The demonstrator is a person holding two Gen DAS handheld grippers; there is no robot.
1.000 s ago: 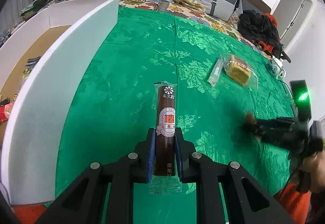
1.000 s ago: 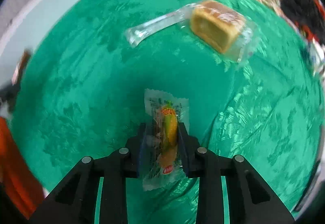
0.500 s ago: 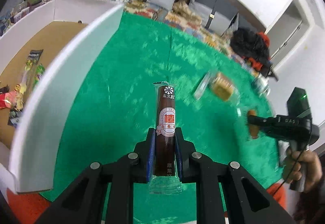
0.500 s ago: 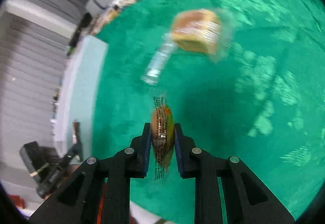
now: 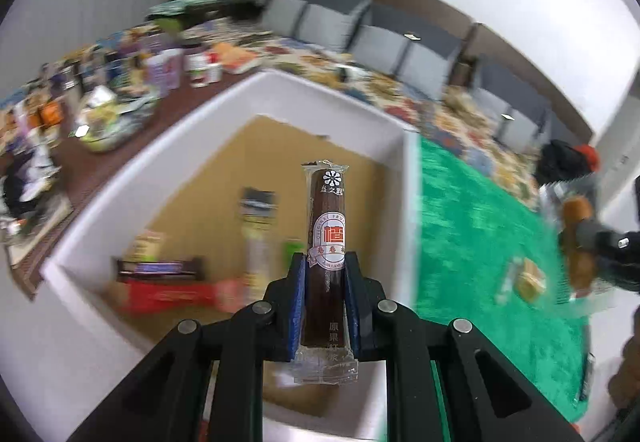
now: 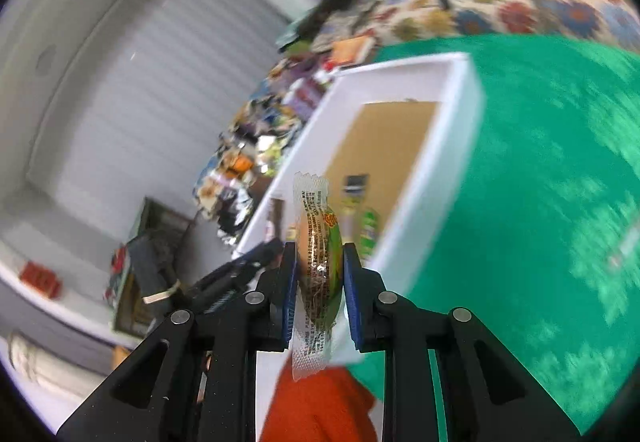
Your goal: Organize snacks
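- Since the earlier frames both grippers have been swung away from the green cloth (image 5: 480, 242) toward the white tray (image 5: 408, 201), and each snack has been carried along.
- Far to the left of the left gripper (image 5: 324, 298), a cluttered surface of blurred packets and jars is seen beyond the tray wall.
- Ahead and slightly left of that gripper, several snacks already lie on the tray's brown floor: a red packet (image 5: 168, 294), a dark bar (image 5: 160, 268) and a long pale packet (image 5: 258, 230).
- Between the left gripper's pads a dark brown wrapped snack stick (image 5: 326, 242) is pinched upright, held above the tray's near part.
- To its right, on the cloth, a wrapped cake (image 5: 530, 278) is left lying, not yet collected.
- At the right edge the right gripper (image 6: 320, 282) is seen, pressed onto a small orange-and-green wrapped sweet (image 6: 320, 254); in its own view the tray (image 6: 440, 177) stands ahead and just to the right.
- The task is judged partly done: some snacks are in the tray, two are on their way and must be released, and at least the cake remains to be fetched.
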